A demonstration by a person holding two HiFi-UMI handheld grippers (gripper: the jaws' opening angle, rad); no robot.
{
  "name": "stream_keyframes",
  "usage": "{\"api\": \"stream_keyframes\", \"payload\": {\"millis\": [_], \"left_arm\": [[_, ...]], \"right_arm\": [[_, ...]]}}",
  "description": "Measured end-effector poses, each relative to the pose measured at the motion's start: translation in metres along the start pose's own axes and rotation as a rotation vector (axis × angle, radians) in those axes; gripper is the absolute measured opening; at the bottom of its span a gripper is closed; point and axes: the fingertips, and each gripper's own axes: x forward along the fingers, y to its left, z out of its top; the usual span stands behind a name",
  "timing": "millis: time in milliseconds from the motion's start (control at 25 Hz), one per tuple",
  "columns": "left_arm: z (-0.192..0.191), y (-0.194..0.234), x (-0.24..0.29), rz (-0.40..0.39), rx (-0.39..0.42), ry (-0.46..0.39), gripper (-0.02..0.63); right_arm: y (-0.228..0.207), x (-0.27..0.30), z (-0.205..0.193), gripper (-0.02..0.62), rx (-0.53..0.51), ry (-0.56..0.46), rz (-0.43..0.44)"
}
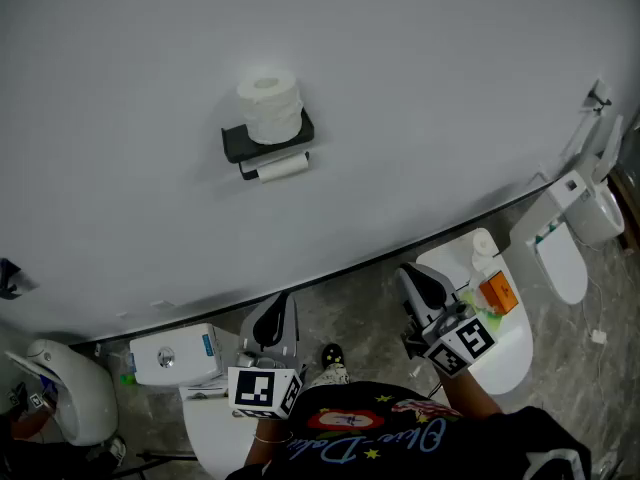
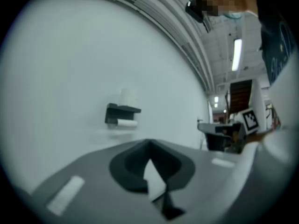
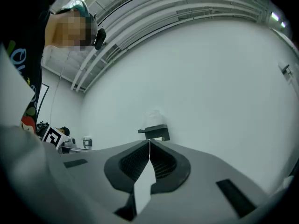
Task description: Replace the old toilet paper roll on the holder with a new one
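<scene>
A: While both claws sit pressed together, empty, you are well apart from the wall (image 1: pixel 450 88): left gripper (image 1: pixel 272 320), right gripper (image 1: pixel 420 284).

B: Thin old roll (image 1: pixel 283 166) hangs under the holder (image 1: pixel 236 143); new roll (image 1: pixel 270 103) stands on top. Spread one claw early, pinch the old roll's end, don't knock the top one.

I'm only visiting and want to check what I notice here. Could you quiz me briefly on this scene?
1. True or false: the left gripper and right gripper are both shut and empty.
2. Where is the full roll? A: standing on top of the holder. B: in the left gripper. C: in the right gripper.
3. Fill in: the thin roll hangs ___ the holder's shelf.

Key: 1 true; 2 A; 3 under.
</scene>
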Motion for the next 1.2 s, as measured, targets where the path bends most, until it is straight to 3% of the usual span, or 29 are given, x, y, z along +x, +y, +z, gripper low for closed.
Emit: {"api": "stream_keyframes", "payload": {"millis": [400,720,800,1000,1080,1200], "left_arm": [[0.007,0.054,0.082,-0.030,-0.012,-0.011,-0.014],[0.011,0.070,0.120,0.025,-0.031,0.000,-0.012],[0.015,0.072,0.129,0.034,-0.146,-0.037,-0.013],[0.015,0.093,0.151,0.102,-0.578,-0.193,0.001],[0.015,0.101,0.160,0.084,-0.803,-0.279,0.095],[0.016,0.111,0.177,0.014,-1.129,-0.421,0.160]], "right_arm": [[-0.032,0.100,-0.010,0.012,0.021,0.013,0.048],[-0.059,0.141,-0.006,0.012,0.052,0.018,0.099],[-0.063,0.146,0.003,0.012,0.073,0.006,0.118],[-0.080,0.151,0.005,0.012,0.036,0.025,0.130],[-0.081,0.152,0.005,0.012,0.026,0.028,0.137],[-0.088,0.150,0.008,0.012,0.021,0.020,0.134]]}}
